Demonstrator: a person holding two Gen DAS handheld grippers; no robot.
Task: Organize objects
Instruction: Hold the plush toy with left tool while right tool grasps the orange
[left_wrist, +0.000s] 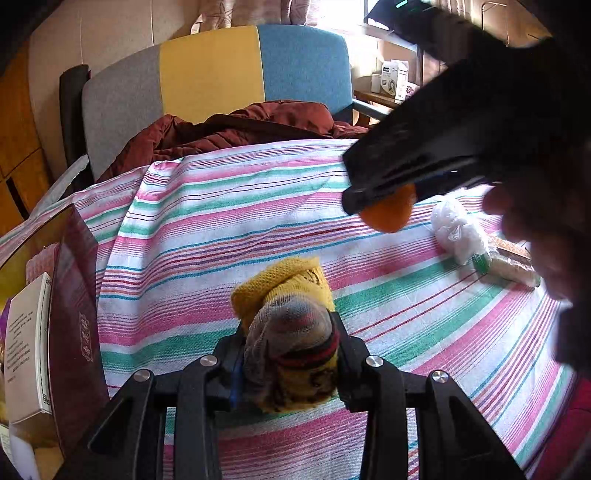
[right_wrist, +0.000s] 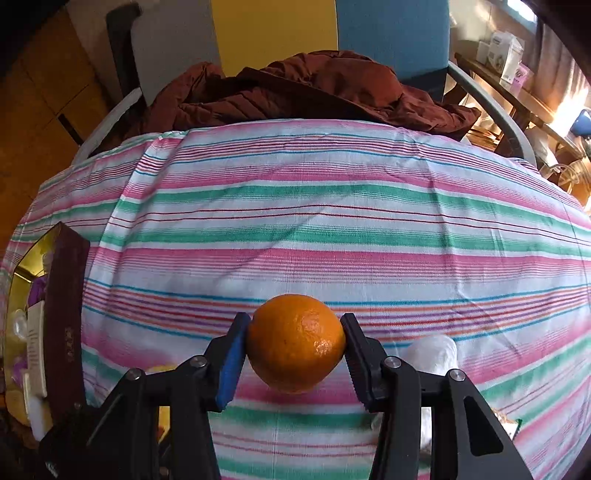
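Both grippers are loaded at once, which suits a tidying job where loose items are being gathered toward one container. At the bottom centre of the right wrist view, the right gripper (right_wrist: 295, 345) has its jaws closed narrowly on an orange (right_wrist: 295, 341), pinched across its widest part between the blue pad and the black finger so the round fruit cannot roll out; it is held clear above the striped cloth (right_wrist: 332, 206). In the left wrist view the left gripper (left_wrist: 291, 354) clamps a bundle of yellow knitted fabric (left_wrist: 291, 295) with a grey mesh patch and a red-and-black band, gripped near one end so the rest juts forward over the cloth; what exactly the bundle is I cannot tell. The likely destination is the dark maroon box (left_wrist: 74, 314) with a gold lining at the left edge of both frames, already holding a white carton (left_wrist: 27, 347) and other small things. At the right of the left view, a crumpled white plastic bag (left_wrist: 456, 229) and a wrapped packet (left_wrist: 511, 264) lie on the cloth, apparently not yet sorted. A brown quilted jacket (right_wrist: 314, 88) lies heaped on the chair (left_wrist: 207, 74) beyond.
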